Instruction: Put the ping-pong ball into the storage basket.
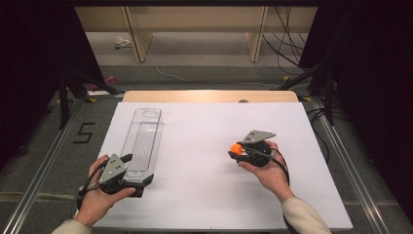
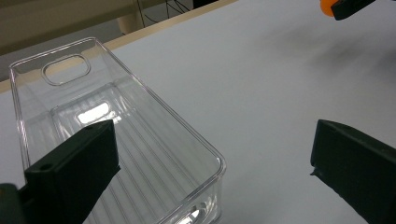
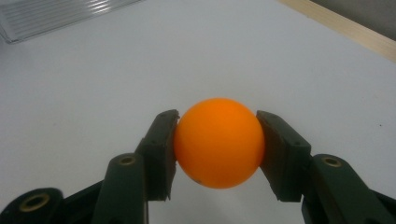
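Observation:
An orange ball (image 3: 218, 142) sits clamped between the two black jaws of my right gripper (image 3: 217, 136), held a little above the white table. From the high view that ball (image 1: 236, 147) and the right gripper (image 1: 235, 150) are right of centre. A long clear plastic tray (image 1: 142, 139) lies empty at the left, with a handle slot at its far end. My left gripper (image 1: 138, 169) stands open at the tray's near end. One jaw is over the inside of the tray (image 2: 154, 100) and the other is outside it; neither presses on the wall.
The white table top (image 1: 204, 200) has a wooden strip (image 1: 209, 96) along its far edge. Beyond it are a floor with cables (image 1: 285, 46) and wooden furniture legs. Dark curtains and stands flank both sides.

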Motion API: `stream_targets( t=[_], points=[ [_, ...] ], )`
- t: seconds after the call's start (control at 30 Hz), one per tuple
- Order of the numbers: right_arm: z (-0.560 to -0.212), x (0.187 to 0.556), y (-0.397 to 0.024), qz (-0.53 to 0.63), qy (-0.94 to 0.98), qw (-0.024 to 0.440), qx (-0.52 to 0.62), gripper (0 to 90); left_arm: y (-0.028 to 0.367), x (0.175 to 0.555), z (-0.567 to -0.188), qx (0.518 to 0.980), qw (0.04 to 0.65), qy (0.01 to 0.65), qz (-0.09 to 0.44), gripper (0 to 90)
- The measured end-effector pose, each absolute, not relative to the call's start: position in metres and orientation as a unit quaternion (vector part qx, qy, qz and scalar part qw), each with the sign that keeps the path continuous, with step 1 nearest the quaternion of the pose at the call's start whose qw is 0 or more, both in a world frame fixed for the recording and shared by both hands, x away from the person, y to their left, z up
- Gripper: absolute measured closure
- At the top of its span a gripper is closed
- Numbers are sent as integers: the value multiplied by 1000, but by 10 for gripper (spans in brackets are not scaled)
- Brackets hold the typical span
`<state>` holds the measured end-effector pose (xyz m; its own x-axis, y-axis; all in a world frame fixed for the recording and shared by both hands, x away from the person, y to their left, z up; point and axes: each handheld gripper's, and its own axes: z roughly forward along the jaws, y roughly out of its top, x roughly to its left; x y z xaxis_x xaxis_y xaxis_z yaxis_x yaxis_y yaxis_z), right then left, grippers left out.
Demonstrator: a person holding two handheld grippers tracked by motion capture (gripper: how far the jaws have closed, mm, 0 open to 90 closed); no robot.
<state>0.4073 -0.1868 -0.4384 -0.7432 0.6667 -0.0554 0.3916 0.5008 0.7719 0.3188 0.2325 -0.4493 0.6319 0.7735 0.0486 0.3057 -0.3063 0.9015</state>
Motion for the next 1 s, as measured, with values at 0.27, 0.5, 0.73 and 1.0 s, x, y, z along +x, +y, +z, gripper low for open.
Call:
stream_targets(
  t=[0.27,0.5,0.73,1.0],
  points=[
    [-436,409,-185,394,846,178,312,512,233,319,-449,769,473,351,247,6],
    [-435,410,-182,396,846,178,311,512,233,319,-449,769,473,351,248,6],
    [-435,411,-179,398,846,178,308,512,233,319,-449,769,473,351,248,6],
    [-434,412,-176,400,845,178,307,512,233,319,-449,769,473,351,248,6]
  ],
)
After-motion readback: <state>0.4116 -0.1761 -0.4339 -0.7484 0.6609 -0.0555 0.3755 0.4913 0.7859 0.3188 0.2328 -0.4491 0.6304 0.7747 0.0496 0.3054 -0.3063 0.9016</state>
